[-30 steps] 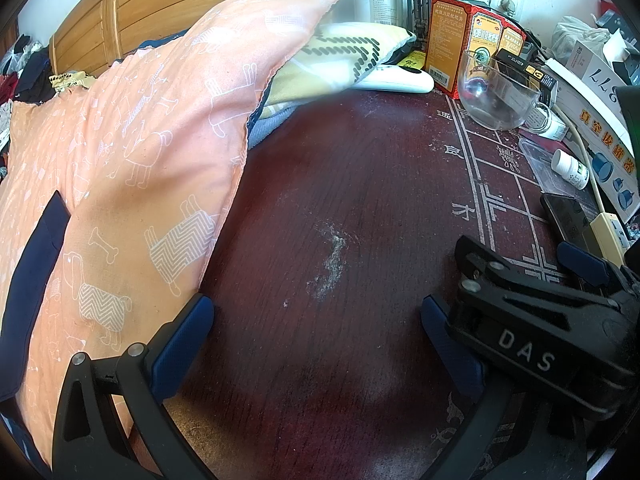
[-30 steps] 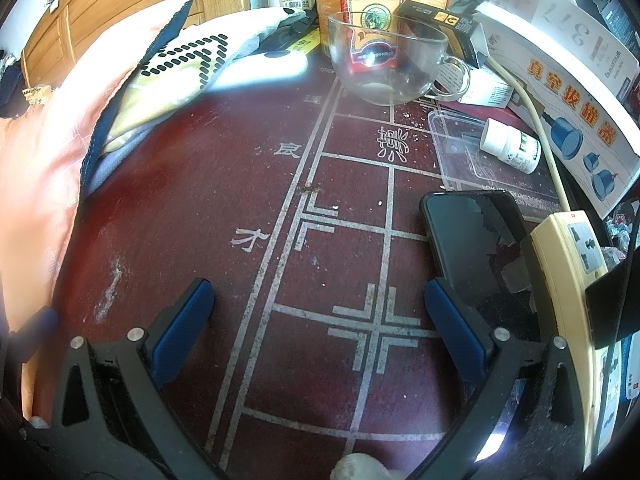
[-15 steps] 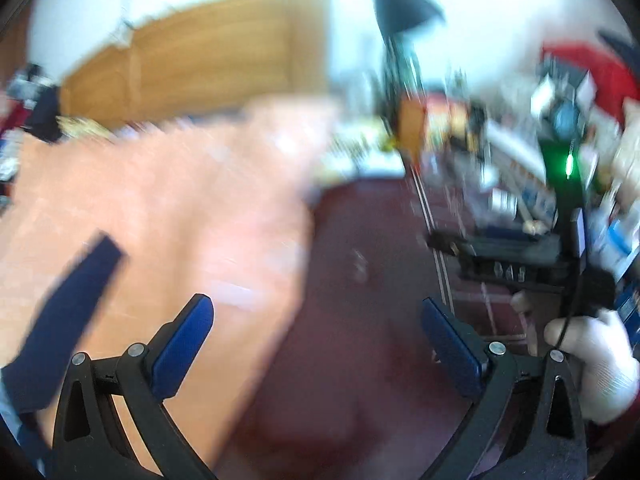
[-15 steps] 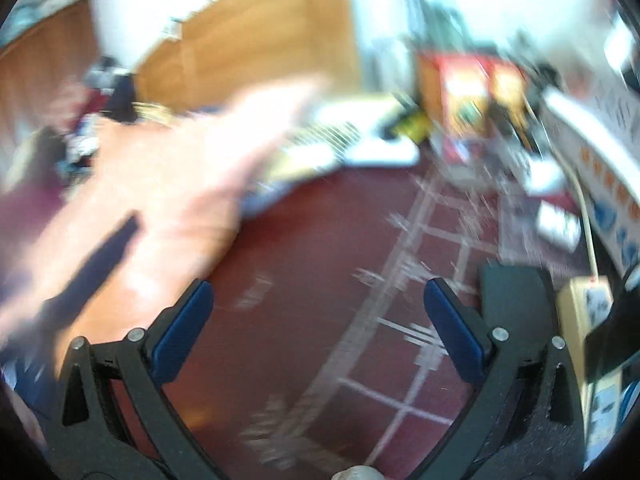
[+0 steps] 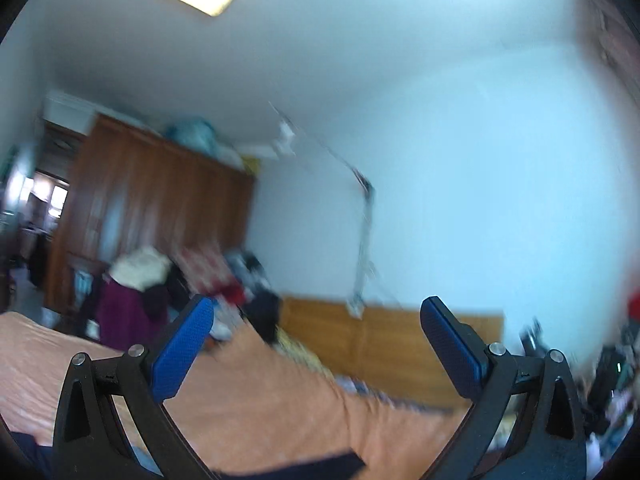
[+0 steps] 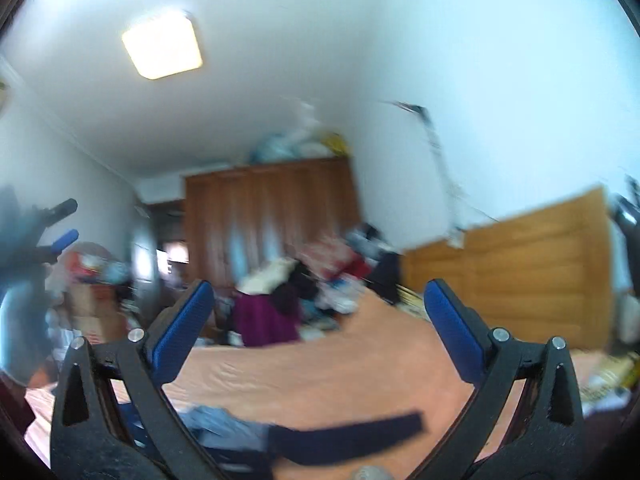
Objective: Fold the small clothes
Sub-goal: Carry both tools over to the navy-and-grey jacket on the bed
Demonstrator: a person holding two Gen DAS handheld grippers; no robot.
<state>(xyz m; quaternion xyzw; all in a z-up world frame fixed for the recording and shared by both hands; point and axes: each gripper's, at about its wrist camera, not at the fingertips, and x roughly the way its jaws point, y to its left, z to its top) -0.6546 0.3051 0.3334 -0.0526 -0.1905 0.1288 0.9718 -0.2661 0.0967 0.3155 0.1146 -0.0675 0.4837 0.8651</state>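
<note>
both cameras swung up off the table to ceiling and wardrobe (image 6: 272, 216), left gripper (image 5: 316, 344) and right gripper (image 6: 320, 328) spread and empty, orange garment (image 6: 320, 364) lay below; best to tilt down before reaching.

Both views are bright and heavily motion-blurred. A square ceiling lamp (image 6: 162, 49) glows overhead, the white walls wash out bluish, and fisheye edges curve into dark corners. Only the near blue pads (image 5: 182, 354) look sharp.
</note>
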